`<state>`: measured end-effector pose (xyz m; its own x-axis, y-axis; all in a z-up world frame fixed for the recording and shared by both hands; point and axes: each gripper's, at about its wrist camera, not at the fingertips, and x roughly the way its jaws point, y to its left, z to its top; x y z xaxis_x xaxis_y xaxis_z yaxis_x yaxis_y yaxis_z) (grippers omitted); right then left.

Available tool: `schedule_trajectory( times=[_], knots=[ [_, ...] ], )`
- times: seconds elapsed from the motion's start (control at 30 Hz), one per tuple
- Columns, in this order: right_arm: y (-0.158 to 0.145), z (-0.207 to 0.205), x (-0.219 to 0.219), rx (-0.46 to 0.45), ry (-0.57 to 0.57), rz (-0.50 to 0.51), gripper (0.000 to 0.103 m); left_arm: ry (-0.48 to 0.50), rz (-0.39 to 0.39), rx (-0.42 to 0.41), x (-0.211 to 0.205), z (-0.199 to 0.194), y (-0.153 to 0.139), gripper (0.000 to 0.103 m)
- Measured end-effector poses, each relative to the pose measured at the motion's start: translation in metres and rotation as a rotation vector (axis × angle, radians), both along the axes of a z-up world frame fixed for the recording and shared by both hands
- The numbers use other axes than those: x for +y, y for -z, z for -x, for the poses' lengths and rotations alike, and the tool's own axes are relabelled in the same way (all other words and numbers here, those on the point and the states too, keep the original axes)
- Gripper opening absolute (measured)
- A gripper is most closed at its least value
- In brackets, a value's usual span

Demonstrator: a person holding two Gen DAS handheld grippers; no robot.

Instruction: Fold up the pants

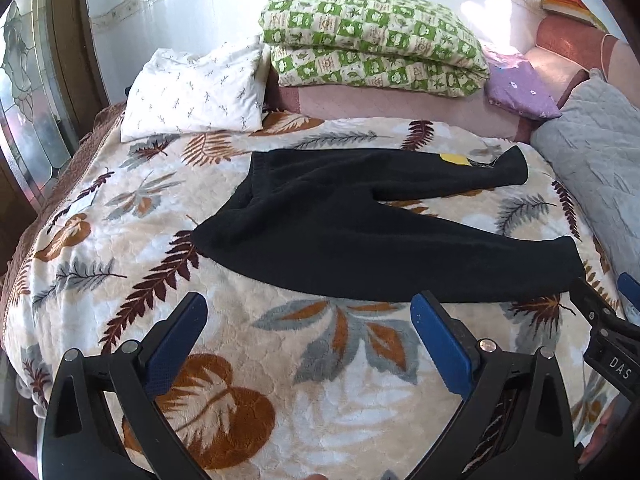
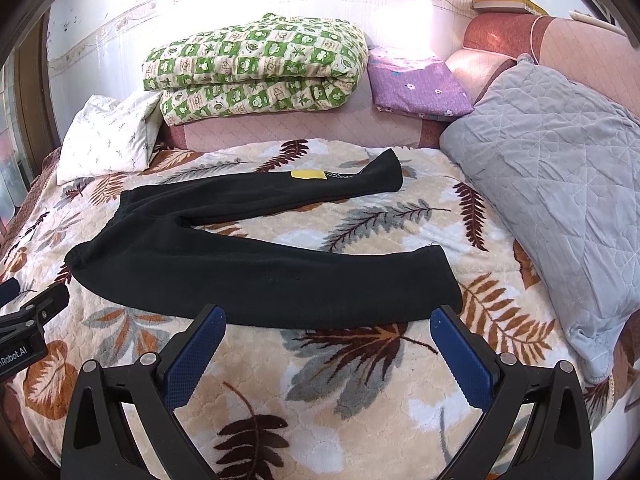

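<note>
On the leaf-print blanket [image 1: 280,360], black pants [image 1: 360,232] are spread flat, legs apart, waistband leftward. Left gripper [image 1: 310,320] and right gripper [image 2: 326,328] are held wide, empty, just short of the near leg.

I see black pants [image 2: 224,268] with a small yellow patch [image 2: 308,175] on the far leg. The bed blanket [image 2: 360,412] is cream with brown, rust and grey leaves. At the far side sit a green-and-cream checked quilt [image 2: 256,68], a white pillow [image 2: 108,140] with faint sprigs, a purple flowered cloth [image 2: 416,84], and on the right a plain grey quilted pillow [image 2: 560,184]. My jaws carry blue pads on black.
</note>
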<state>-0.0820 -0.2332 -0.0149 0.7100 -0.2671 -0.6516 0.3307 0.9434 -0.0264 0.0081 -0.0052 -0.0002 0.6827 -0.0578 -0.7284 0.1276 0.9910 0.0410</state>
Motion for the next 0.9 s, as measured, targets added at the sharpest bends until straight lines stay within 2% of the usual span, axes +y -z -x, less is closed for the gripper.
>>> schedule_trajectory(
  times=[0.13,0.23,0.3,0.37,0.47,0.57,0.7,0.8,0.9],
  knots=[
    [-0.001,-0.001,0.001,-0.001,0.004,0.009,0.103,-0.009,-0.006,0.008,0.002,-0.004,0.004,0.103],
    [-0.002,-0.004,0.006,0.011,0.025,0.074,0.103,-0.013,-0.005,0.015,0.002,-0.008,0.006,0.103],
    [-0.002,-0.012,0.003,0.038,0.048,0.077,0.103,-0.021,-0.005,0.018,0.002,-0.013,0.007,0.103],
    [-0.001,-0.02,-0.004,0.067,0.053,0.035,0.103,-0.024,-0.001,0.024,0.003,-0.018,0.01,0.103],
    [0.001,-0.027,-0.023,0.068,0.054,-0.041,0.103,-0.007,0.051,0.061,0.005,-0.03,0.014,0.103],
    [-0.002,-0.036,-0.039,0.039,-0.017,-0.154,0.103,-0.018,0.064,0.065,0.006,-0.042,0.018,0.103],
    [-0.008,-0.061,-0.053,0.058,-0.108,-0.153,0.102,-0.009,0.034,0.129,0.003,-0.071,0.022,0.103],
    [-0.016,-0.084,-0.075,0.059,-0.118,-0.176,0.102,0.006,0.01,0.197,0.003,-0.104,0.023,0.103],
    [-0.027,-0.118,-0.111,0.07,-0.114,-0.214,0.103,0.008,-0.023,0.205,0.007,-0.138,0.015,0.103]
  ],
)
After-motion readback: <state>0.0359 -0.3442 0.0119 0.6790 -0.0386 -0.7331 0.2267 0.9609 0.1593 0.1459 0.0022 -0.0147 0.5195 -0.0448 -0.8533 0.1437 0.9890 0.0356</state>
